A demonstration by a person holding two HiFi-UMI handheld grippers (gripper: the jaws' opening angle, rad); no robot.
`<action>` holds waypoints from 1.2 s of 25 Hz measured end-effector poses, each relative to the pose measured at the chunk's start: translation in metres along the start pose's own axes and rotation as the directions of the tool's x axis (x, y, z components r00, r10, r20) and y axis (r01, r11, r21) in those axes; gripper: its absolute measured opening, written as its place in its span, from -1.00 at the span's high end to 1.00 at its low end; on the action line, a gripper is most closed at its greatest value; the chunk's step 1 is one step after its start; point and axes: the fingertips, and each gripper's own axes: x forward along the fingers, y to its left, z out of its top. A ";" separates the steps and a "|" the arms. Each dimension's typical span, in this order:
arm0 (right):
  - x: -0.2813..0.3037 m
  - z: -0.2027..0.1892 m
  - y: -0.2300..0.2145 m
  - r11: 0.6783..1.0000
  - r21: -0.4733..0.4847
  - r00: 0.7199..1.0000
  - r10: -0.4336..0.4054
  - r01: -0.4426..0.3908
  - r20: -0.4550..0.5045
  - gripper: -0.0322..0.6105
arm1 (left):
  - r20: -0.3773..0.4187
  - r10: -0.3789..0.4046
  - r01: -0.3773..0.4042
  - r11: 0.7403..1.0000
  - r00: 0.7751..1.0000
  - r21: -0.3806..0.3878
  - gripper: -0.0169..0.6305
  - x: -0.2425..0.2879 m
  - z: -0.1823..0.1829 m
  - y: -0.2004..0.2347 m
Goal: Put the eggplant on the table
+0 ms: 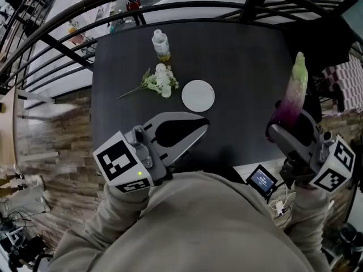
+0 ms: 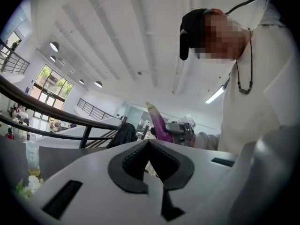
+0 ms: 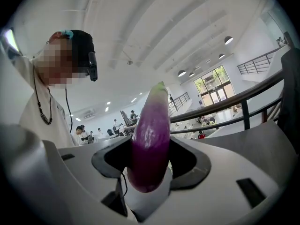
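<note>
Eggplant (image 3: 152, 125) stands upright, clamped between the jaws of the right gripper (image 3: 149, 156).

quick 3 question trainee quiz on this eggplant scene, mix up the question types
1. True or false: the long purple eggplant with a pale green tip already lies on the dark table.
2. Which thing lies nearest the small round white plate? A: the bunch of white flowers with green leaves. B: the clear plastic bottle. C: the eggplant.
3. Fill in: the eggplant stands clamped between the jaws of the person's ____ gripper.

Key
1. false, it is held up beside the table
2. A
3. right gripper
</note>
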 end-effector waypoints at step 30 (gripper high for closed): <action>0.042 0.022 -0.023 0.985 -0.019 0.982 0.171 -0.173 -0.076 0.12 | 0.023 0.149 -0.150 0.989 0.989 0.020 0.93 0.002 0.018 0.007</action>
